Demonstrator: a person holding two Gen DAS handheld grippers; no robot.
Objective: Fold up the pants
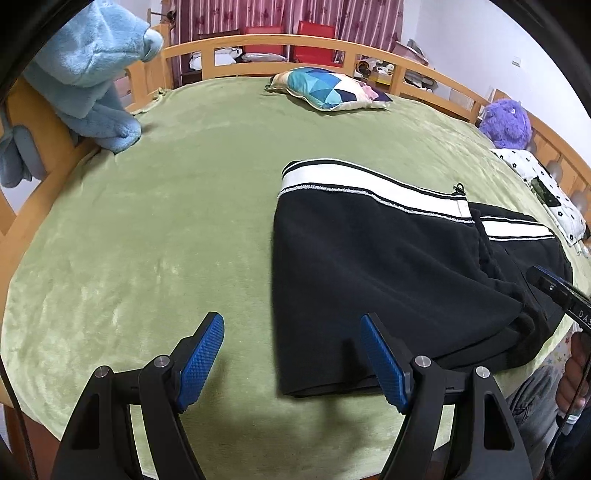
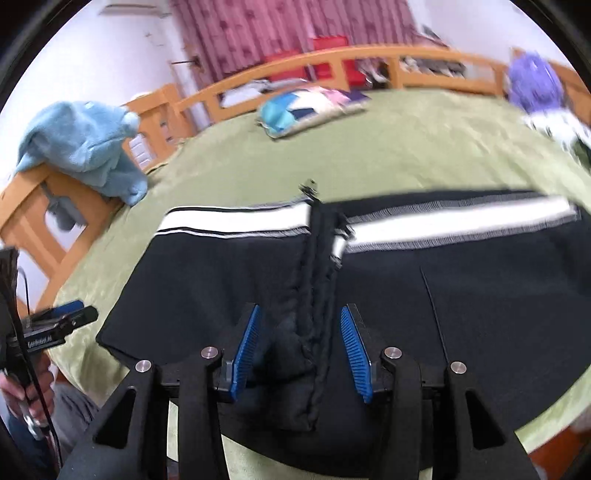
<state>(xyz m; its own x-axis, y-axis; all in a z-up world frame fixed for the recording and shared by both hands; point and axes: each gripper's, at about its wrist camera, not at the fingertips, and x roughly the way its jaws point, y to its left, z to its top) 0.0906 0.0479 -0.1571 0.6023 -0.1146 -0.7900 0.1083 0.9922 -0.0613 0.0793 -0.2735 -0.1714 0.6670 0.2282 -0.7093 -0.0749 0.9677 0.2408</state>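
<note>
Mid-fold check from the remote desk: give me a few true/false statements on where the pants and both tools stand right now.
1. The left tool is open and holds nothing. True.
2. The black pants lie on a green blanket. True.
3. The right tool is clamped shut on the white waistband. False: its jaws are apart, straddling the bunched black seam near the front edge.
4. The patterned pillow lies on the pants. False: it lies apart, near the far rail.
5. The pants are red. False: black with white stripes.

a bed (image 1: pixel 155 236) under a green blanket fills the space ahead of the tool — wooden railing (image 1: pixel 280 42) at its far edge, pink patterned curtains (image 1: pixel 280 14) beyond, white walls (image 1: pixel 480 37) alongside.
</note>
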